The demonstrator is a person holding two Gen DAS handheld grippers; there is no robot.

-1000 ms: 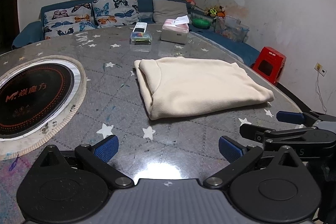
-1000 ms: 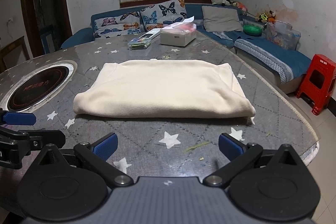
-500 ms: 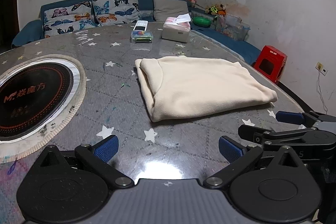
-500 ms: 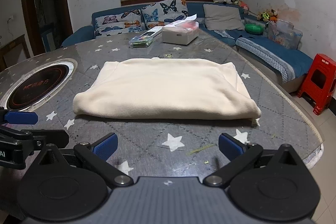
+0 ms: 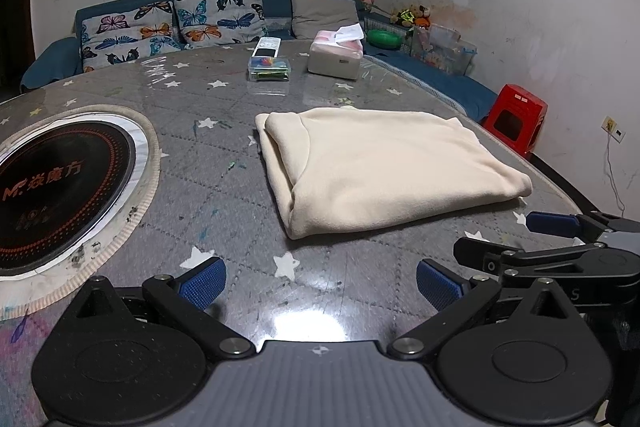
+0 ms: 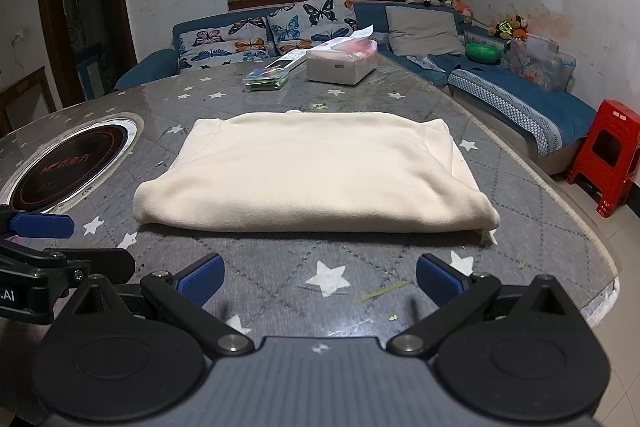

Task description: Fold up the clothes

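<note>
while both sets of fingers are spread and empty, left gripper (image 5: 320, 277) and right gripper (image 6: 318, 277) hover at the desk's (image 6: 360, 279) near edge; folded cream garment (image 6: 316, 175) lies flat toward the desk's right edge.

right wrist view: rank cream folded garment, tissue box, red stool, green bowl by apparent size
1. cream folded garment, largest by far, though also nearest the camera.
2. red stool.
3. tissue box; looks close to the stool, and it stands farther off, so that order is unsure.
4. green bowl, smallest and farthest.
</note>
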